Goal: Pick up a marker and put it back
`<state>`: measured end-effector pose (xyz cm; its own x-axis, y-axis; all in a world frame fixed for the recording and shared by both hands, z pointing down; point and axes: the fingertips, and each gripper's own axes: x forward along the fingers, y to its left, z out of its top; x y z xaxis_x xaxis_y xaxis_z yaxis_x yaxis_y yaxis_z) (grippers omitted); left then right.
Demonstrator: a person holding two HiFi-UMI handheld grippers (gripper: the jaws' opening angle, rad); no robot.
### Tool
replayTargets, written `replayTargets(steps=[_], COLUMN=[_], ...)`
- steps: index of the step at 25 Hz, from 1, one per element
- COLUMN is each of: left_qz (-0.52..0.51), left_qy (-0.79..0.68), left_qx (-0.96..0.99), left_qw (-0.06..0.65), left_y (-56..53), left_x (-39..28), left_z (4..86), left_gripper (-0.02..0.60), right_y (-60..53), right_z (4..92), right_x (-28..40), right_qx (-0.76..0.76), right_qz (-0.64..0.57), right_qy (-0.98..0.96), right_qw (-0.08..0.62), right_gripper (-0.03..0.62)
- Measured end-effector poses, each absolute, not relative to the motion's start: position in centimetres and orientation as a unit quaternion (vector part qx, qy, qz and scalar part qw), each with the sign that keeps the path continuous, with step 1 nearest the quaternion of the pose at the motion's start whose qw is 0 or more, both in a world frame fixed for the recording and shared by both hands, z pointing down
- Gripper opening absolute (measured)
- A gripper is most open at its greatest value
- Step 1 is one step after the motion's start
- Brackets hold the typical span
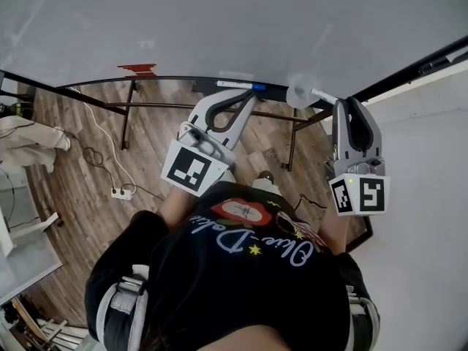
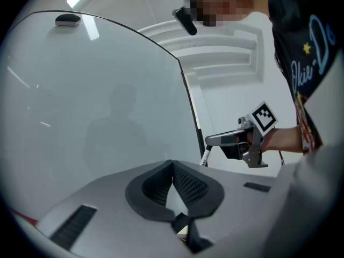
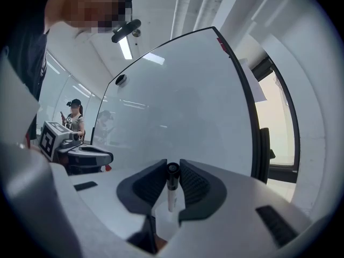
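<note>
A white marker with a black cap (image 3: 171,191) stands upright between the pads of my right gripper (image 3: 172,183), which is shut on it. In the head view the marker (image 1: 322,95) pokes out to the left of the right gripper (image 1: 349,105), close to the whiteboard (image 1: 219,28). The left gripper view also catches that gripper (image 2: 210,141), with the marker (image 2: 205,156) hanging below its jaws. My left gripper (image 2: 173,164) has its tips touching and holds nothing. It points level at the whiteboard (image 2: 97,101) and sits left of the right one (image 1: 247,98).
A blue-capped marker (image 1: 238,85) lies on the board's ledge and a red object (image 1: 137,69) sits further left. The board's stand legs (image 1: 128,115) and a power strip (image 1: 121,193) are on the wooden floor. Another person (image 3: 75,118) stands far back.
</note>
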<state>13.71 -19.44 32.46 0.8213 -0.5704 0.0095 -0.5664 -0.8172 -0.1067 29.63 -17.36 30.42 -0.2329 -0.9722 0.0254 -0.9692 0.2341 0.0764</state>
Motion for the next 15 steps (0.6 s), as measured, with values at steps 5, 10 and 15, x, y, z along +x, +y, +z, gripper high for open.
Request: replayTargets(steps=[5,10,15], left_qz=[-0.020,-0.021,-0.020], left_qy=[0.296,0.297,0.297], left_qx=[-0.954,-0.954,-0.953], left_qw=[0.049,0.049,0.047], left_y=[-19.22,-19.14,-19.10], left_x=[13.86,13.80,13.77], left_z=[32.47,32.50,32.42], left_gripper=[0.005,0.004,0.003], right_y=[-17.03,-16.81,-16.53], right_z=[30.47,30.31,29.79], right_x=[29.73,29.69,29.57], right_qx=[0.620,0.620,0.619], right_qz=[-0.021,-0.022,-0.024], right_qy=[-0.784,-0.784,-0.785], right_qw=[0.034,0.032,0.029], right_gripper=[0.072,0.073,0.072])
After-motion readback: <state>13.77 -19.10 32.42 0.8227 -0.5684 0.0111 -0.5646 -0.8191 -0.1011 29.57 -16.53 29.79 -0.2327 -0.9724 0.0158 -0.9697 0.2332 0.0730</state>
